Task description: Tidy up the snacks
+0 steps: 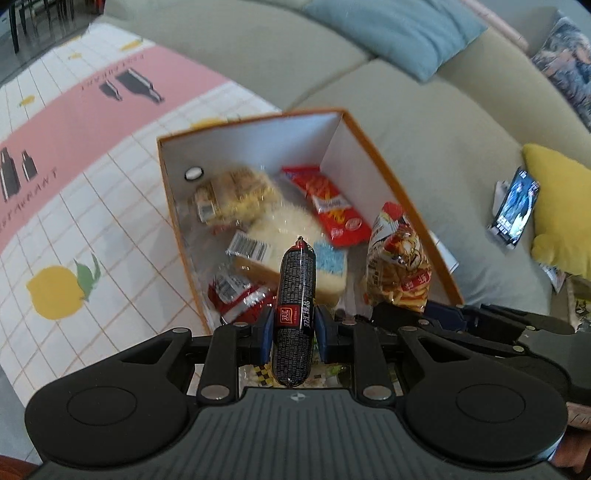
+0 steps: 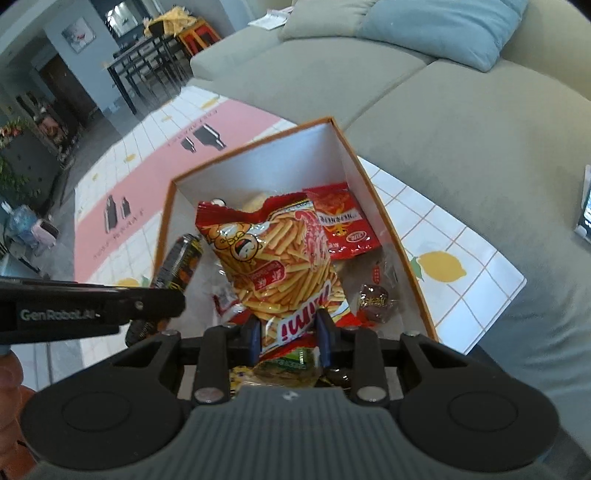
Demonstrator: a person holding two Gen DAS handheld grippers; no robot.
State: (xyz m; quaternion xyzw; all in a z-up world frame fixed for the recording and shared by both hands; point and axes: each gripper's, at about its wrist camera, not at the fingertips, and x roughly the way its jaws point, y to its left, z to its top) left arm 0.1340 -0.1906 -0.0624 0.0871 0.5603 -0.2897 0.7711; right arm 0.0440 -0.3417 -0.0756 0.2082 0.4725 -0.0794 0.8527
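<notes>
An orange-edged cardboard box (image 1: 255, 144) with white inner walls sits on a patterned cloth and holds several snack packets. My left gripper (image 1: 294, 328) is shut on a black sausage stick (image 1: 295, 295), held upright over the box's near end. The sausage stick (image 2: 177, 262) and the left gripper's arm also show at the left of the right wrist view. My right gripper (image 2: 288, 334) is shut on a red and yellow fries snack bag (image 2: 280, 266), held over the box (image 2: 258, 151). The bag (image 1: 400, 258) also shows at the box's right wall in the left wrist view.
The cloth (image 1: 74, 206) has pink bands and lemon prints. A grey sofa (image 1: 424, 140) lies behind and right of the box, with a blue cushion (image 1: 399, 33), a yellow pillow (image 1: 561, 206) and a phone (image 1: 515, 206). Inside the box lie a red packet (image 1: 328, 206) and bread packs (image 1: 236, 195).
</notes>
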